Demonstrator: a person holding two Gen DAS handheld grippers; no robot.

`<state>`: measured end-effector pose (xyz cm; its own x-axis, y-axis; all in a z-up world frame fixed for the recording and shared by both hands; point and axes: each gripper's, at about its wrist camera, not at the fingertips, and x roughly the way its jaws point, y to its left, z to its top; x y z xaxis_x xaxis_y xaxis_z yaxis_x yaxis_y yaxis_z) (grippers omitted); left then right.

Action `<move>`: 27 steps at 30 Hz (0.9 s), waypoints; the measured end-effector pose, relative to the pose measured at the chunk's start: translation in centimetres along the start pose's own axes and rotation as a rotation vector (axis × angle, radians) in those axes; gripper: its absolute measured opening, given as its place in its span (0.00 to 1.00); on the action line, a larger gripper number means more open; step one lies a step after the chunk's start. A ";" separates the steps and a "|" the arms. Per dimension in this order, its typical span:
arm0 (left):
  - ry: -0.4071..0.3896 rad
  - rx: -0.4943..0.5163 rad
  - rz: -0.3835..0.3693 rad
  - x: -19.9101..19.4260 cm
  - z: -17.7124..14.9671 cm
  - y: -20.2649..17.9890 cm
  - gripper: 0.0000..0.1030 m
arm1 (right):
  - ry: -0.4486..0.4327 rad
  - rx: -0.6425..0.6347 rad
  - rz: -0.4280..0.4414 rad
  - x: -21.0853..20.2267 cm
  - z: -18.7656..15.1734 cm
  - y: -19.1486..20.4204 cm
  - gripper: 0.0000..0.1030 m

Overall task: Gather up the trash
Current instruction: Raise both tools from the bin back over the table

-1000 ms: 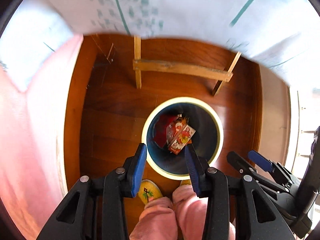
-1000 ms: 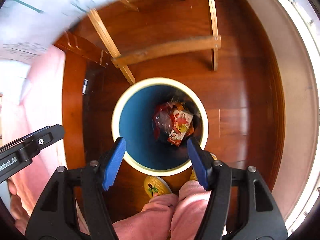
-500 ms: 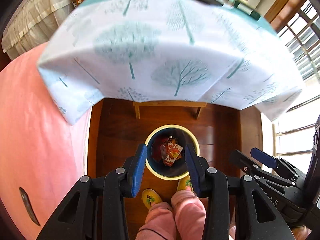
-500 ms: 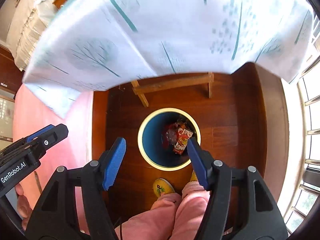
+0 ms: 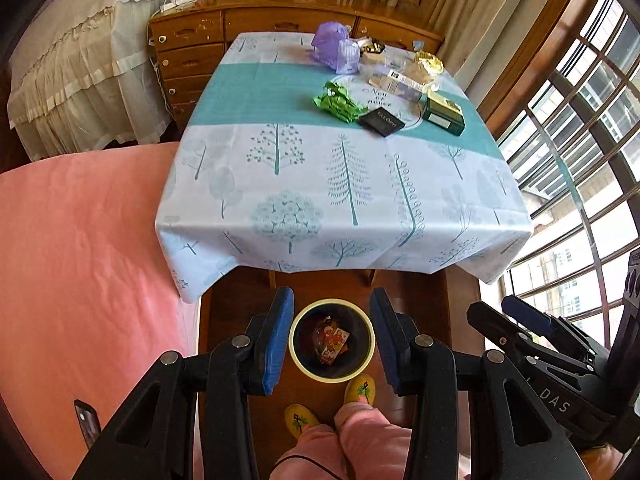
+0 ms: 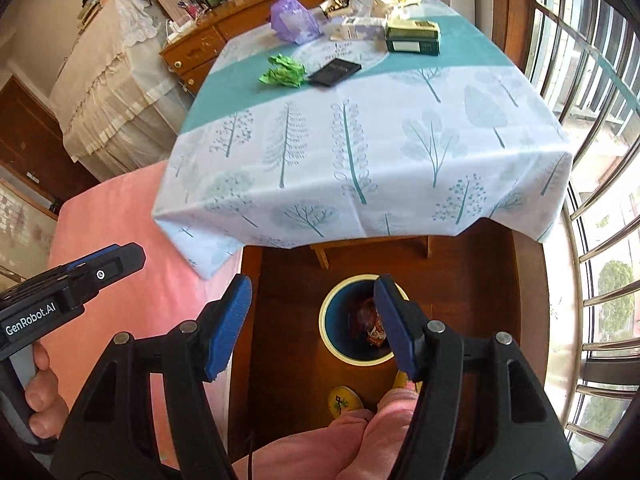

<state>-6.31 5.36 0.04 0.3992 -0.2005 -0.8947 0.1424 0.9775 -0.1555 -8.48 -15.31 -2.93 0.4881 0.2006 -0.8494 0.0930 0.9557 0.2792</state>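
Two empty grippers above the trash bin

The left gripper and right gripper are open, holding nothing, over the bin with wrappers.

One bin, one green wrapper, two dark boxes.

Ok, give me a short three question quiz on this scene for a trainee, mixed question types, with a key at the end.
1. True or false: the bin on the floor already has wrappers in it.
2. Which lies nearest the table's front edge: A the purple bag, B the green wrapper, C the black packet?
3. Fill in: both the left gripper and the right gripper have their jaws ____ and hold nothing.

Key: 1 true; 2 C; 3 open.
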 end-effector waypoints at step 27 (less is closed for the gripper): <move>-0.015 -0.042 0.090 7.5 16.3 -0.7 0.50 | 0.032 0.165 0.045 8.4 19.6 -3.5 0.59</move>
<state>11.33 2.08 0.31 0.4223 -0.1124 -0.8994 0.0675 0.9934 -0.0924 12.26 -21.16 -2.28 0.4671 0.2513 -0.8477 0.2144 0.8979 0.3844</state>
